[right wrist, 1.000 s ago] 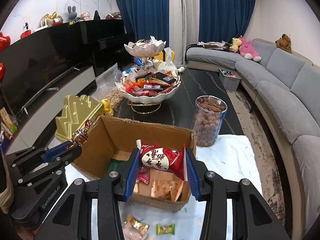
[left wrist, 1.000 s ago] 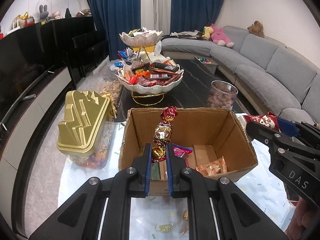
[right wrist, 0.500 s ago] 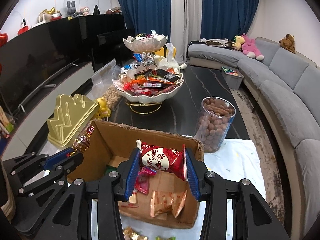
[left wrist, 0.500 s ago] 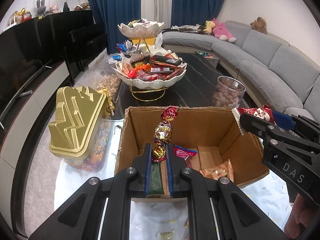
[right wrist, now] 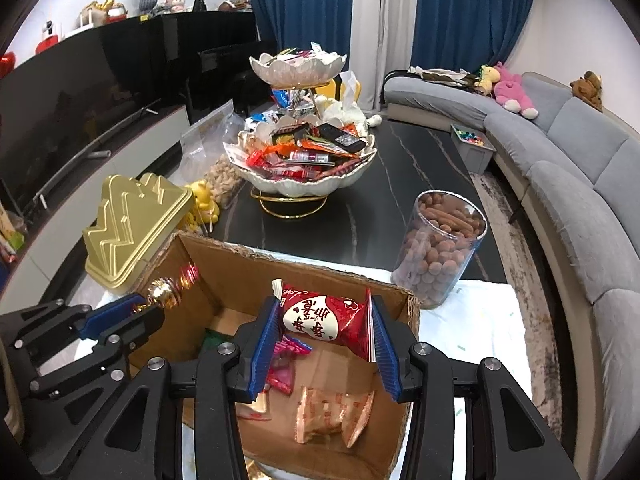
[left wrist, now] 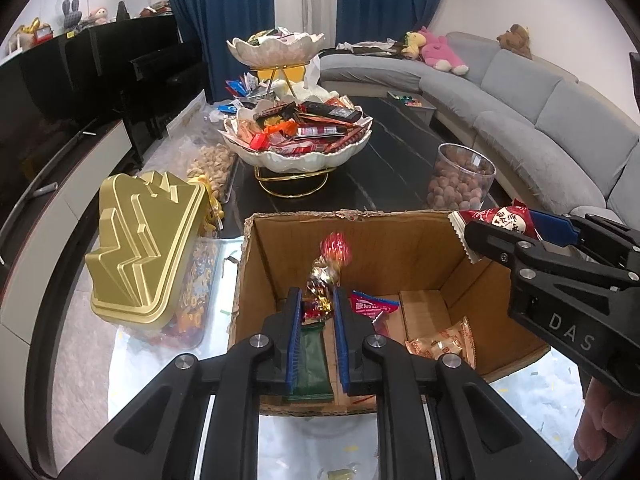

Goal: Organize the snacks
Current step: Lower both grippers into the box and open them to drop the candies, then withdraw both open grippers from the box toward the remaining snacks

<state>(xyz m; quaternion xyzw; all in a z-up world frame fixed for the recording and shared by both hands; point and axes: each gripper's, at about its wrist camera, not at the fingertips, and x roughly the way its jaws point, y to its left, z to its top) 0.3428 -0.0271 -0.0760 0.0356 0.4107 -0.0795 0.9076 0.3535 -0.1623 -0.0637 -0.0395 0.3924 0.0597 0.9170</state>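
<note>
An open cardboard box (left wrist: 360, 224) (right wrist: 320, 276) sits on the table with several wrapped snacks on its floor. My left gripper (left wrist: 316, 300) is over the box; its fingers have spread and the blurred red-and-gold foil candy (left wrist: 326, 276) hangs loosely between them. From the right wrist view the left gripper (right wrist: 140, 312) shows the candy (right wrist: 172, 288) at its tip. My right gripper (right wrist: 326, 320) is shut on a red-and-white snack packet (right wrist: 324, 316) above the box; it also shows in the left wrist view (left wrist: 500, 220).
A gold lidded candy tub (left wrist: 140, 248) stands left of the box. A two-tier white bowl stand (left wrist: 296, 156) full of snacks and a clear jar of brown balls (left wrist: 460, 180) stand behind it. A grey sofa (left wrist: 540, 112) curves on the right.
Both grippers have moved forward over the box. The left fingers have widened a little and the foil candy now looks blurred, tilting between them. The right gripper still holds its packet.
</note>
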